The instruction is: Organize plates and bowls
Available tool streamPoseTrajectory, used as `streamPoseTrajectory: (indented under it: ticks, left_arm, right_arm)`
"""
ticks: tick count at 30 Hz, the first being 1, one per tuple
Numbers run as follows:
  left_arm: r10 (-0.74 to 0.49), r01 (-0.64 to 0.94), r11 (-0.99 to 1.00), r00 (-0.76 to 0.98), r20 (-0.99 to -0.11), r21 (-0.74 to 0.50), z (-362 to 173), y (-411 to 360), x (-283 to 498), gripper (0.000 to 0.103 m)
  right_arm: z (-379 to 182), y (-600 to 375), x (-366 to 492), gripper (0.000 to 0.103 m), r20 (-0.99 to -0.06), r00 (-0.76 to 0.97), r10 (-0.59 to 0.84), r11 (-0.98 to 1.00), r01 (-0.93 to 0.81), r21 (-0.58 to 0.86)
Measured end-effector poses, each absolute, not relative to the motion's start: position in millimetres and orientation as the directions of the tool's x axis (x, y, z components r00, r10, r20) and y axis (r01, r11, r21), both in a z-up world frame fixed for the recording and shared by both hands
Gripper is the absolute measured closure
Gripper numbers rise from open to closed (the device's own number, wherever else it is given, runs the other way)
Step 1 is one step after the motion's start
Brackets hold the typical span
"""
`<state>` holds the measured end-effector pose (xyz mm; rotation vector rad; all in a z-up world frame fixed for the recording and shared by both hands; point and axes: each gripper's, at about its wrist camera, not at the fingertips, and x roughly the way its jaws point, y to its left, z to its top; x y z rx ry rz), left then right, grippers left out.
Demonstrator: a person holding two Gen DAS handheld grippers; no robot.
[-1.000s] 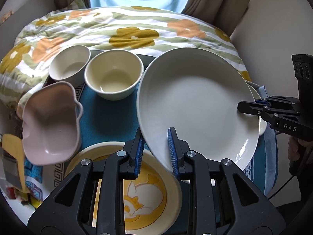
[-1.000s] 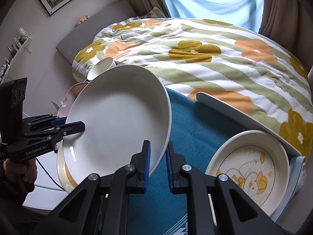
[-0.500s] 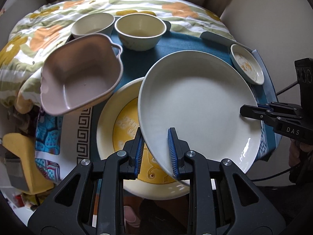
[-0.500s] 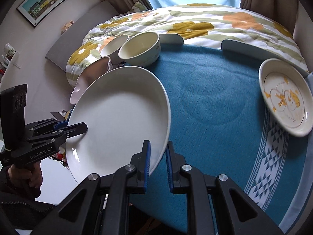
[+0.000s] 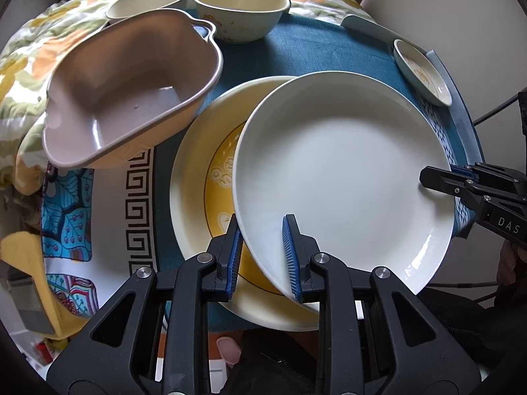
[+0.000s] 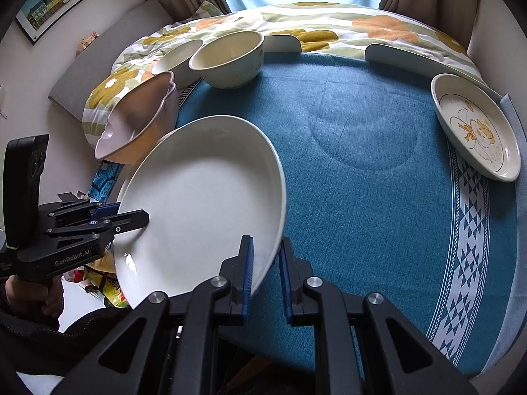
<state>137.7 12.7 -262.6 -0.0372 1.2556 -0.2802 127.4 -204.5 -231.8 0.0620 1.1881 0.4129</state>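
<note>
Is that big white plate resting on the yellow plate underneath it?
Cannot tell. In the left wrist view the white plate overlaps the yellow plate, held tilted by both grippers, but its far edge hides any contact or gap.

I am looking at a table (image 6: 362, 171) covered by a blue cloth (image 6: 378, 197) with a white patterned border. A cream bowl (image 6: 227, 61) and a second pale bowl (image 5: 148, 0) are sitting at its far edge. A small illustrated dish (image 6: 477, 131) is lying near the right edge. A yellow-centred plate (image 5: 204, 171) is resting at the near left edge. A floral duvet (image 6: 329, 29) is lying beyond the far edge.
</note>
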Motion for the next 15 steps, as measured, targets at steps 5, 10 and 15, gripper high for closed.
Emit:
streamPoseTrajectory:
  ticks: [5, 10, 15]
  left_arm:
    - [-0.207, 0.211, 0.966, 0.279, -0.938, -0.151, -265.8, 6.4, 140.8, 0.081]
    - [-0.163, 0.23, 0.968, 0.286, -0.944, -0.098, -267.1, -2.3, 144.5, 0.081]
    - [-0.129, 0.233, 0.971, 0.305, -0.943, -0.058, -267.6, -3.2, 143.8, 0.081]
  right_arm:
    - [-231.7, -201.4, 123.5, 0.089, -0.893, 0.321, 0.316, 0.933, -0.275, 0.231]
    - [-229.9, -196.1, 123.2, 0.089, -0.902, 0.327, 0.284, 0.939, -0.283, 0.193]
    - [-231.0, -189.3, 123.5, 0.089, -0.911, 0.323, 0.257, 0.941, -0.298, 0.159]
